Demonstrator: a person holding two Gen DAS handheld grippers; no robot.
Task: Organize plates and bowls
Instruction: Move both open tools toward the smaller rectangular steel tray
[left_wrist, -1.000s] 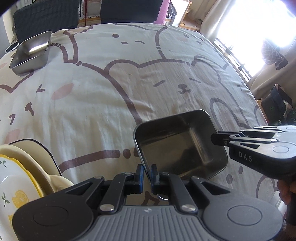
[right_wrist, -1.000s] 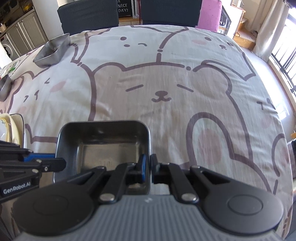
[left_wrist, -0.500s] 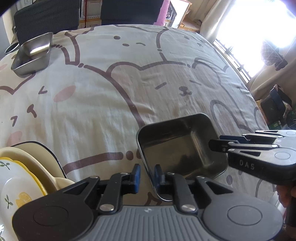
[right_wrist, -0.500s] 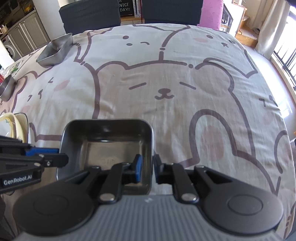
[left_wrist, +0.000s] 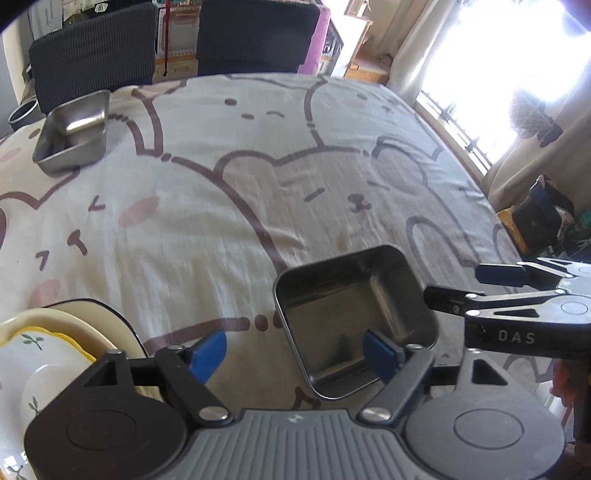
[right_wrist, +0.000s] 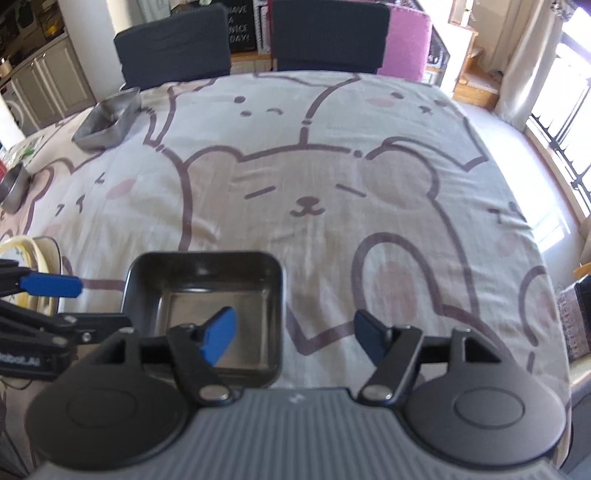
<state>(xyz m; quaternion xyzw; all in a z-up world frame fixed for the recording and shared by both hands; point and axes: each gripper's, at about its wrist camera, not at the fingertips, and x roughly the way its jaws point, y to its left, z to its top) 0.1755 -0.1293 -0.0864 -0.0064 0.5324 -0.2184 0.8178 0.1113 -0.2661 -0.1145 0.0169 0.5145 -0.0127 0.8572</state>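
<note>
Both left tongs (left_wrist: 295, 350) and right tongs (right_wrist: 291, 334) gape wide, gripping nothing, steel tray (left_wrist: 354, 321) resting free on the table (left_wrist: 240, 206).

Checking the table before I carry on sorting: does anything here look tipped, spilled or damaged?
Nothing spilled or broken. The near steel tray sits flat and empty on the tablecloth, both grippers open beside it. Only oddity: the far steel tray looks tilted, one end raised, as if resting on something. The plates lean in a stack at left.
</note>
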